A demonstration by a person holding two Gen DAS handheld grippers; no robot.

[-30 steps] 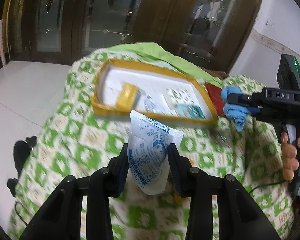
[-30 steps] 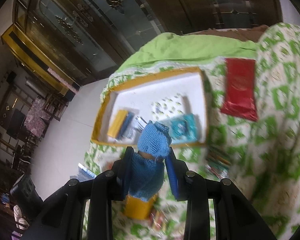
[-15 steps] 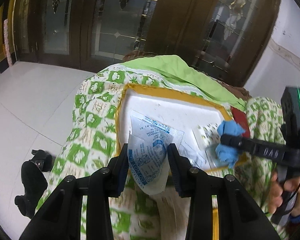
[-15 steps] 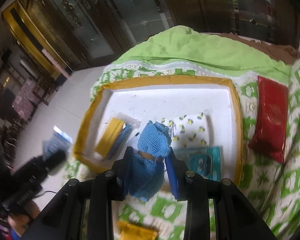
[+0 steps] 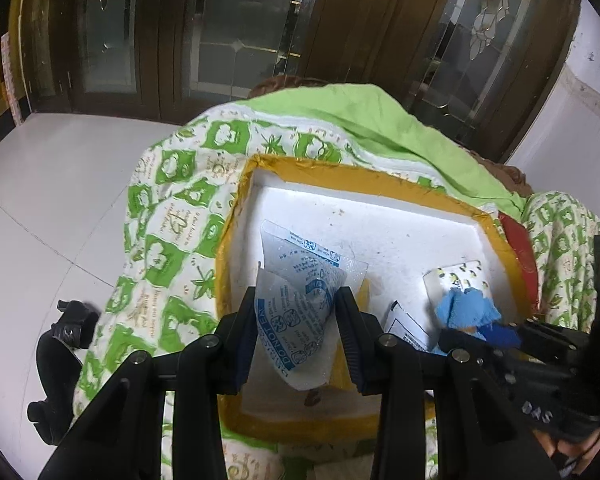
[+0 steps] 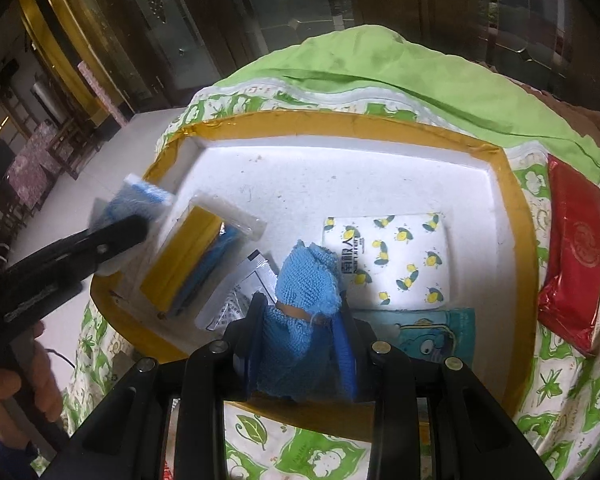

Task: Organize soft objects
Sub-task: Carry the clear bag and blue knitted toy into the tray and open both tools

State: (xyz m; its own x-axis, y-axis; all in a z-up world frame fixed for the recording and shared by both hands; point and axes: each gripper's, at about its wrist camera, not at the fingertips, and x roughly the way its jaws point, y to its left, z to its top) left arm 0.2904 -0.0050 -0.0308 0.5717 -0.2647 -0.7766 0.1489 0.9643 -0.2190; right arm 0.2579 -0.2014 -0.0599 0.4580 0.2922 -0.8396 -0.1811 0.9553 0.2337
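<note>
My left gripper (image 5: 296,320) is shut on a white desiccant packet (image 5: 296,304) with blue print, held over the left end of the white foam tray (image 5: 380,216) with its yellow rim. My right gripper (image 6: 302,328) is shut on a blue knitted cloth (image 6: 306,284) over the tray's (image 6: 320,172) front middle. It also shows in the left wrist view (image 5: 466,312). In the tray lie a yellow and blue pack (image 6: 188,260), a silver sachet (image 6: 236,300), a lemon-print tissue pack (image 6: 396,256) and a teal cartoon pack (image 6: 432,332).
The tray sits on a green and white patterned quilt (image 5: 168,208). A red packet (image 6: 572,252) lies on the quilt right of the tray. A plain green cover (image 6: 400,76) lies behind. White floor (image 5: 32,200) and a black object (image 5: 60,352) are to the left.
Both grippers have moved forward and now hang over the tray, each still holding its item. The left gripper came from in front of the tray to over its left end.
</note>
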